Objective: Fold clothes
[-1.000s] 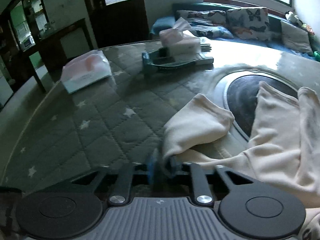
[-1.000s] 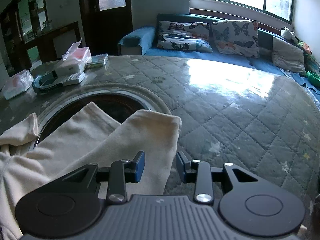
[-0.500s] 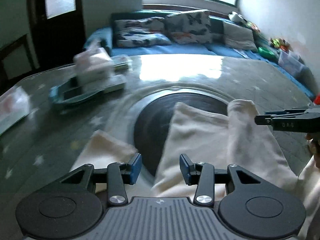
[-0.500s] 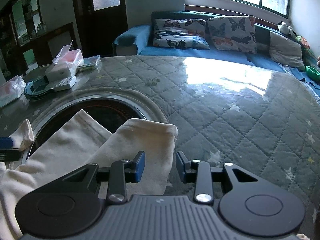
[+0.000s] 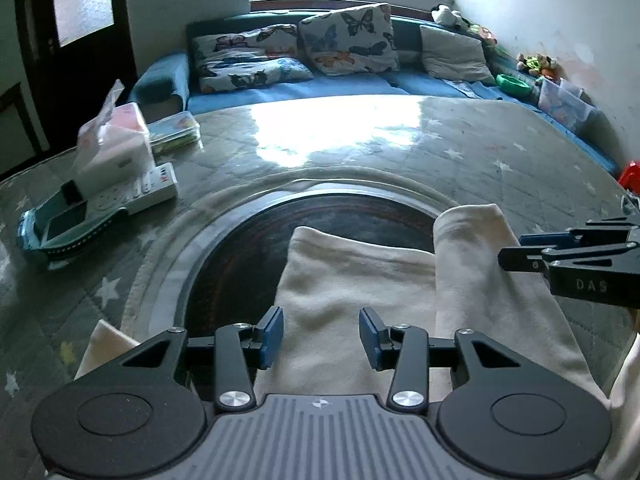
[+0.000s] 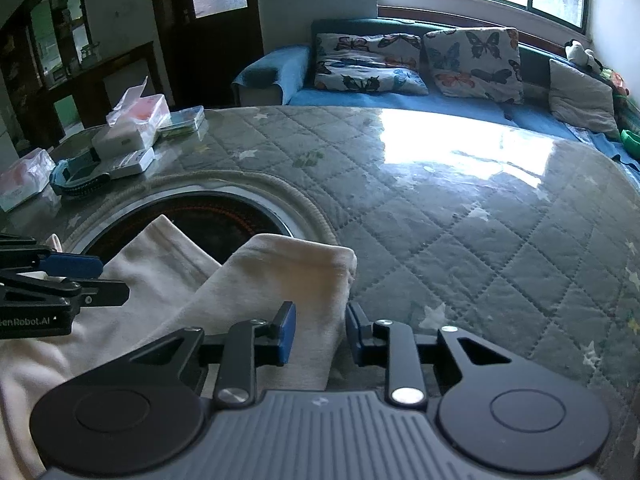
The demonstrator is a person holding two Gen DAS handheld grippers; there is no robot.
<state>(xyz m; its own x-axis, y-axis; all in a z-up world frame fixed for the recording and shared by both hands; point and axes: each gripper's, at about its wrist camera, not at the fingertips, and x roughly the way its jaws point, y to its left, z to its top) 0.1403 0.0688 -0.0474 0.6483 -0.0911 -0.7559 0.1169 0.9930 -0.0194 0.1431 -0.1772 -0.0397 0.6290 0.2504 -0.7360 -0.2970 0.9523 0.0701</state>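
The left gripper (image 5: 320, 338) is being held with jaws spread over the cream garment (image 5: 360, 292) (nothing pinched), presumably for a fresh grip. The right gripper (image 6: 320, 334) is being kept open astride a folded sleeve (image 6: 296, 268). The garment is lying across the table (image 6: 460, 208). A second ago, the left jaws were pinching a sleeve; it is now released.

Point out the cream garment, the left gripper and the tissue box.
cream garment (image 5: 352, 280), left wrist view, on its flat middle panel.
left gripper (image 5: 320, 336), left wrist view, midway between its blue fingertips.
tissue box (image 6: 140, 114), right wrist view, on its pink top.
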